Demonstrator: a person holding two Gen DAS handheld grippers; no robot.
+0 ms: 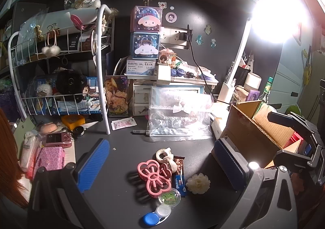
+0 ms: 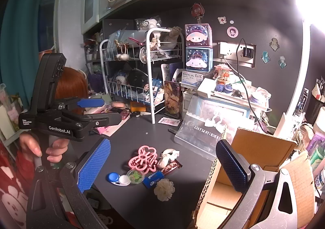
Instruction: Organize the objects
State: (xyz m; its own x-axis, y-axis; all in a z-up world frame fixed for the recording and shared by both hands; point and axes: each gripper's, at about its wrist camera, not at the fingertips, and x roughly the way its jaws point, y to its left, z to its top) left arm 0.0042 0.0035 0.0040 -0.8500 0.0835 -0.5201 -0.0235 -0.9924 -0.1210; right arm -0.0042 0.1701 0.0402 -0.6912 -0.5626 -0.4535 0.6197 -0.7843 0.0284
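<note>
A small pile lies on the dark desk (image 1: pixel 126 147): a pink flower-shaped hair claw (image 1: pixel 154 176), a white clip (image 1: pixel 166 158), a snack bar (image 1: pixel 179 174), a white fabric flower (image 1: pixel 198 183), a round clear pot with green inside (image 1: pixel 169 198) and a blue-and-white lens case (image 1: pixel 157 215). My left gripper (image 1: pixel 161 166) hovers open over the pile, touching nothing. My right gripper (image 2: pixel 162 165) is also open above the same pile: pink claw (image 2: pixel 144 160), flower (image 2: pixel 164 189), lens case (image 2: pixel 118 179). In the right wrist view the left gripper (image 2: pixel 111 109) shows at the left, held by a hand (image 2: pixel 52 147).
An open cardboard box (image 2: pixel 260 147) stands right of the pile. Behind it leans a clear zip bag (image 1: pixel 178 115). A white wire rack (image 1: pixel 103 66) full of toys fills the back left, with a pink camera (image 1: pixel 57 139) in front. A bright desk lamp (image 1: pixel 274 20) glares at upper right.
</note>
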